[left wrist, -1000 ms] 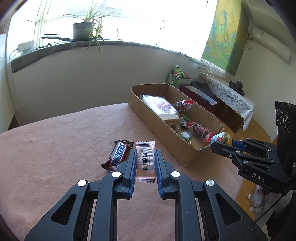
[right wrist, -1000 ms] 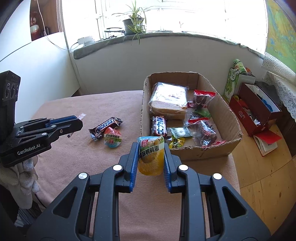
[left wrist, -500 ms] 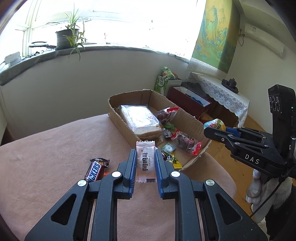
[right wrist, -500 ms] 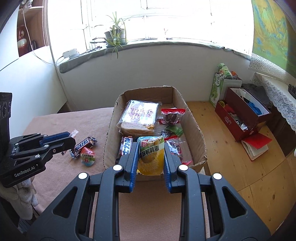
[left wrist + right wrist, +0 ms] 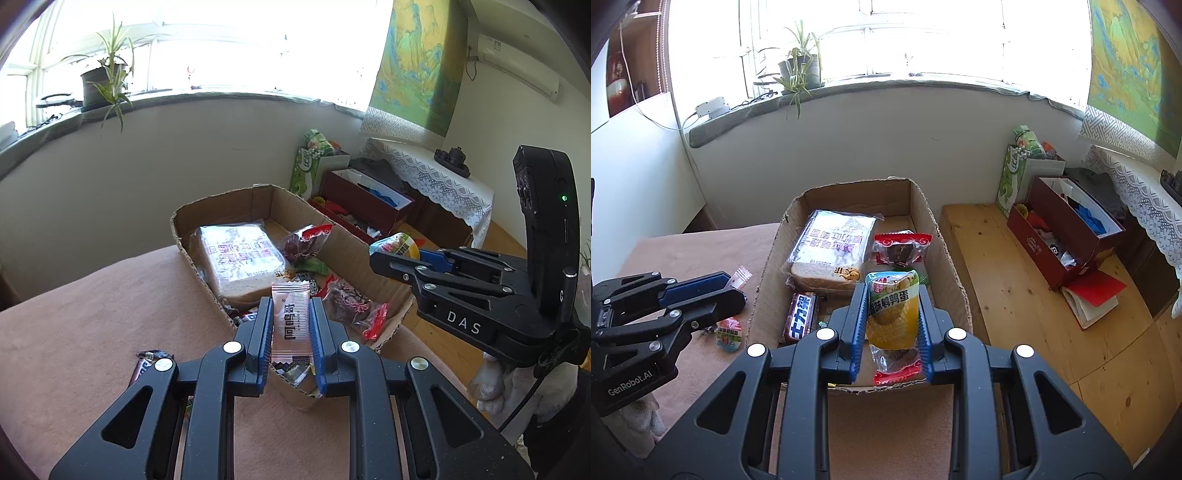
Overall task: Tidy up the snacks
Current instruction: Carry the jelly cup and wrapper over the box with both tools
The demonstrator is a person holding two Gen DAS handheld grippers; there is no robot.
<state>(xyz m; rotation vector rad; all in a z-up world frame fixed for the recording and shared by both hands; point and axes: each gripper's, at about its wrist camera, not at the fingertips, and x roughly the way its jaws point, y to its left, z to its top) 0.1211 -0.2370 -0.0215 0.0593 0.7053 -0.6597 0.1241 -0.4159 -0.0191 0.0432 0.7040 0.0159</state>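
The open brown cardboard box (image 5: 955,273) already held bread and several packets. The left gripper (image 5: 291,334) clamped a pale pink sachet (image 5: 290,321); the right gripper (image 5: 892,326) clamped a yellow egg-snack pouch (image 5: 892,314). Both were poised by its near end, unreleased. A round red-and-green sweet (image 5: 728,334) remained on the pink tablecloth (image 5: 694,254).

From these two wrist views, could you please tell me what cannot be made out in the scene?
- Chocolate bar, left wrist view: mostly hidden behind the left hand-held gripper.
- Cardboard box near end, right wrist view: covered by the right hand-held gripper and its yellow packet.
- Small round snack on the table: print too small to read.
- Outside the window: washed out by glare.
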